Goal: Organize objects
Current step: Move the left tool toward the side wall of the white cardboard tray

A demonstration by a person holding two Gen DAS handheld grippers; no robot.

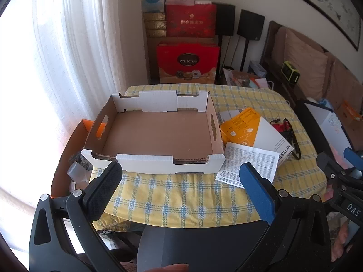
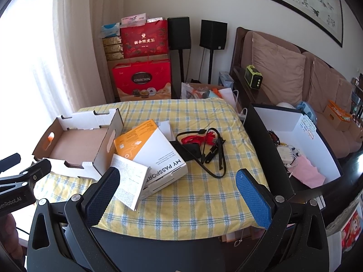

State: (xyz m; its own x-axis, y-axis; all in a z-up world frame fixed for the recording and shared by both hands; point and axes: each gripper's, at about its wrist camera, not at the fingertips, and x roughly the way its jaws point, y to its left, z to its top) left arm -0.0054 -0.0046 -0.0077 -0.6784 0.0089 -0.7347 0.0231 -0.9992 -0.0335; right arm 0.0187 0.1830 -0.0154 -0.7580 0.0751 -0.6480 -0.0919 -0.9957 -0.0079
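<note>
Shallow white-and-brown cardboard tray, hand slots cut in both side walls, nothing inside; it sits on the yellow-and-blue checked tablecloth, centre-left of the left wrist view.

Yellow-and-white "MY PASSPORT" carton, lying flat and askew just right of the tray, one corner near the tray's side wall. Folded white printed leaflet overlaps its lower left edge.

Flat black rectangular device, centre of the right wrist view, partly under a tangle of black cable and red cable.

Left gripper: fingers spread wide, holding nothing, hovering over the tablecloth at the tray's near wall.

Right gripper: fingers likewise wide apart, empty, poised above the leaflet and carton at the lower centre of the frame.

Black-walled open box with a white interior, right of the table, holding white adapters and pink paper.
</note>
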